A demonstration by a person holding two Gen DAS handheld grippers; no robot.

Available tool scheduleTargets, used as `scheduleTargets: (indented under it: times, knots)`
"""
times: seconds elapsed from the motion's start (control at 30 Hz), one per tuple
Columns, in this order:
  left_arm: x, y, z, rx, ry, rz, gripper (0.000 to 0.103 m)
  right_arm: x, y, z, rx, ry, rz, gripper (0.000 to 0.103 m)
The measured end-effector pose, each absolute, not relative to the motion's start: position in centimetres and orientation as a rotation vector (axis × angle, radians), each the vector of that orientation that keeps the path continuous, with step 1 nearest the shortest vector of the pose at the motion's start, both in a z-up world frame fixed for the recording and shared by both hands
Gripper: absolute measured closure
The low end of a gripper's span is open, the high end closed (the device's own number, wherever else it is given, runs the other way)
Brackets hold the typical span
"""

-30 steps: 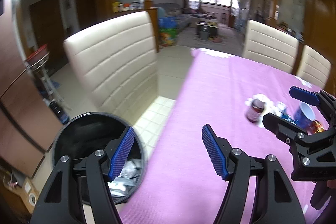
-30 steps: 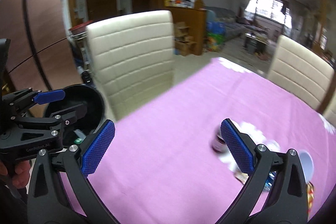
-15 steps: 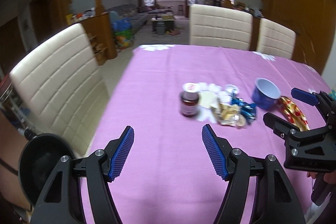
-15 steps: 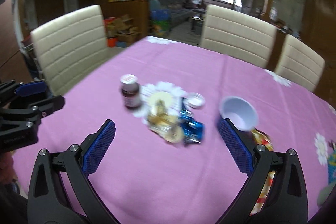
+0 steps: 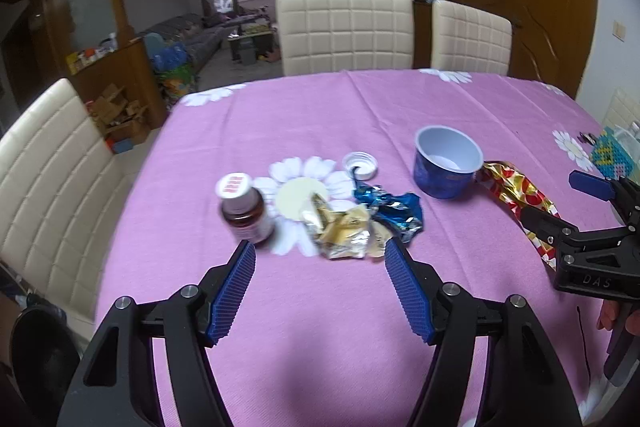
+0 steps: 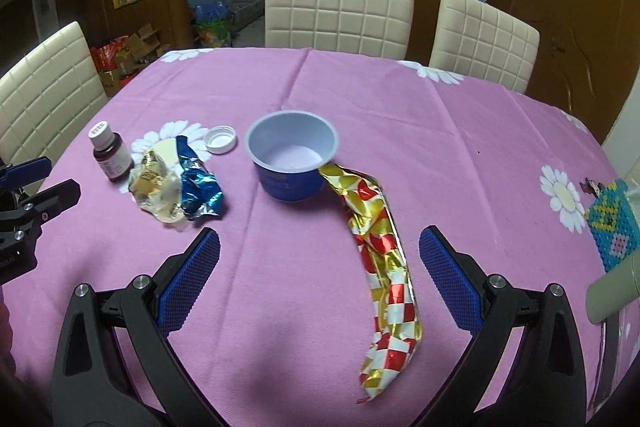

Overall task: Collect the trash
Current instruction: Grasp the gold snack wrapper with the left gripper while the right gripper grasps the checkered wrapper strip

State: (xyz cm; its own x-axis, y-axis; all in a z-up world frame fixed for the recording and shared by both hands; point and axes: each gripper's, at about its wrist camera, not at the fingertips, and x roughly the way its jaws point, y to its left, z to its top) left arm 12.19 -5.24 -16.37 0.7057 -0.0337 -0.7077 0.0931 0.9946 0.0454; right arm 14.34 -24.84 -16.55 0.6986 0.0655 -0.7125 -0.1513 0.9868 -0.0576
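1. On the pink daisy-print tablecloth (image 6: 460, 131), at the left of the trash cluster, a brown bottle (image 6: 111, 157) stands upright; its white cap carries red print and its side a pale label, both too small to read.
2. Just right of it lie a crumpled gold wrapper (image 6: 154, 183) and a blue foil wrapper (image 6: 198, 187), touching each other, with a white cap (image 6: 219, 139) behind them.
3. Further right a blue cup (image 6: 292, 159) stands open-side up; the writing on its wall is illegible. A long red-and-gold checked wrapper (image 6: 384, 247) runs from its base toward the near edge.
4. A beaded mat (image 6: 614, 223) sits at the far right edge.
5. Bare cloth stretches behind the cup and in front of both grippers.
6. The left gripper (image 5: 320, 287) hovers low before the gold wrapper, jaws spread wide, holding nothing.
7. The right gripper (image 6: 320, 279) hovers with its jaws wide apart and empty, straddling the checked wrapper; "DAS" is readable on its body in the left view.
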Motion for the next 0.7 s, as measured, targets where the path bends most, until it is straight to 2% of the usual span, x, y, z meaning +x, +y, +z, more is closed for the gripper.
scheduleTargets:
  times: [0.27, 0.47, 0.63, 0.7]
  knots:
    - [15.4, -7.2, -19.2, 0.124, 0.838, -0.096, 0.037, 15.7, -26.1, -18.5, -0.116, 0.811, 0.112, 0.005]
    - [17.5, -7.5, -20.9, 0.132, 0.866, -0.088, 0.037, 17.2, -27.2, -20.1, -0.100, 0.847, 0.091, 0.011]
    - [18.7, -7.5, -22.3, 0.129, 0.894, -0.086, 0.037, 17.9, -27.7, -21.4, -0.093, 0.874, 0.089, 0.027]
    - [19.2, -7.5, -22.8, 0.134, 0.899, -0.083, 0.037, 18.2, -27.7, -21.8, -0.095, 0.885, 0.087, 0.039]
